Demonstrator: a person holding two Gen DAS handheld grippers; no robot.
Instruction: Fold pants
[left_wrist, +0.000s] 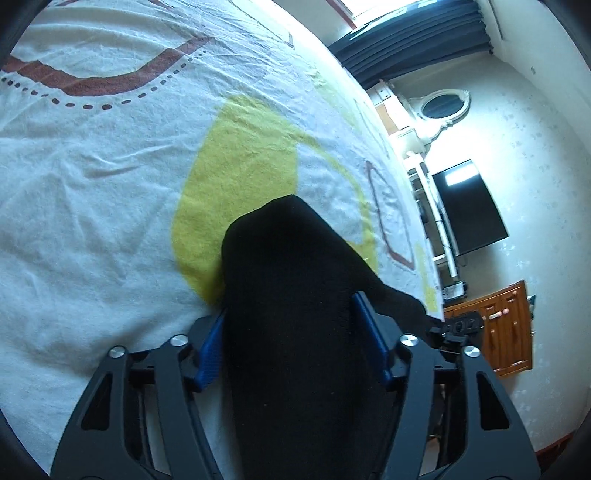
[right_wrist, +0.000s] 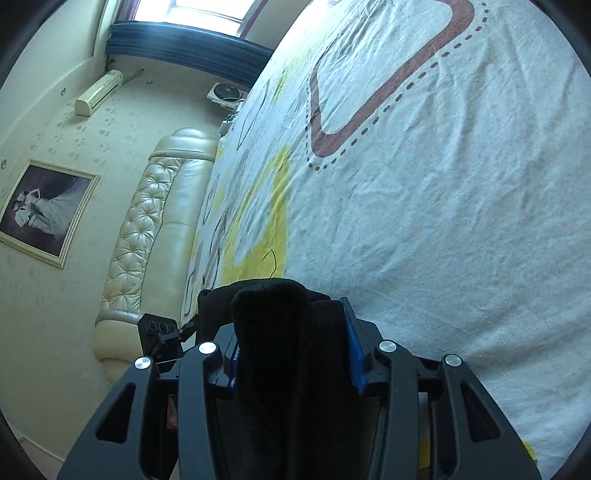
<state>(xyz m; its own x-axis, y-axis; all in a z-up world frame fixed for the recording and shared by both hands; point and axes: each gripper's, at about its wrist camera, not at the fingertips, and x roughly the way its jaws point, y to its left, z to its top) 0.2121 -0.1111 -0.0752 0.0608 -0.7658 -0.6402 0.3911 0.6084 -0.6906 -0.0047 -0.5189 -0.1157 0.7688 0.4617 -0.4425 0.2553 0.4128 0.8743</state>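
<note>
In the left wrist view, the left gripper (left_wrist: 291, 339) is seen closed on a thick bundle of black pants (left_wrist: 295, 295); the blue pads (left_wrist: 210, 350) are pressed against the cloth on both sides, so the fabric is grasped rather than merely lying between the fingers; the bundle is heaped up over the fingertips and a fold is trailed off to the right, toward the bed's edge. Beneath and beyond the pants, the white bedspread (left_wrist: 92, 221) is spread out, creased in places; a yellow patch (left_wrist: 236, 166) is printed just past the bundle, and a brown band with a dotted line (left_wrist: 96, 83) is printed farther off. At the right, past the bed's edge, a wooden cabinet (left_wrist: 506, 332) is placed low by the wall, a dark screen (left_wrist: 469, 206) is set above it, an oval mirror (left_wrist: 443, 105) is mounted farther along, and a dark curtain (left_wrist: 413, 40) is hung at the far end.

In the right wrist view, the right gripper (right_wrist: 291, 339) is likewise clenched on the black pants (right_wrist: 280, 332); one blue pad (right_wrist: 354, 350) is visible against the right side of the cloth, while the other is mostly hidden behind it. The bedspread (right_wrist: 443, 240) is filled across the right of the view, with the brown band (right_wrist: 388, 92) farther up. To the left, a tufted cream headboard (right_wrist: 147, 229) is stood along the bed; a framed picture (right_wrist: 44, 210) is hung on the patterned wall; an air conditioner (right_wrist: 98, 92) is mounted higher up; a window (right_wrist: 207, 9) is lit brightly at the far end.
</note>
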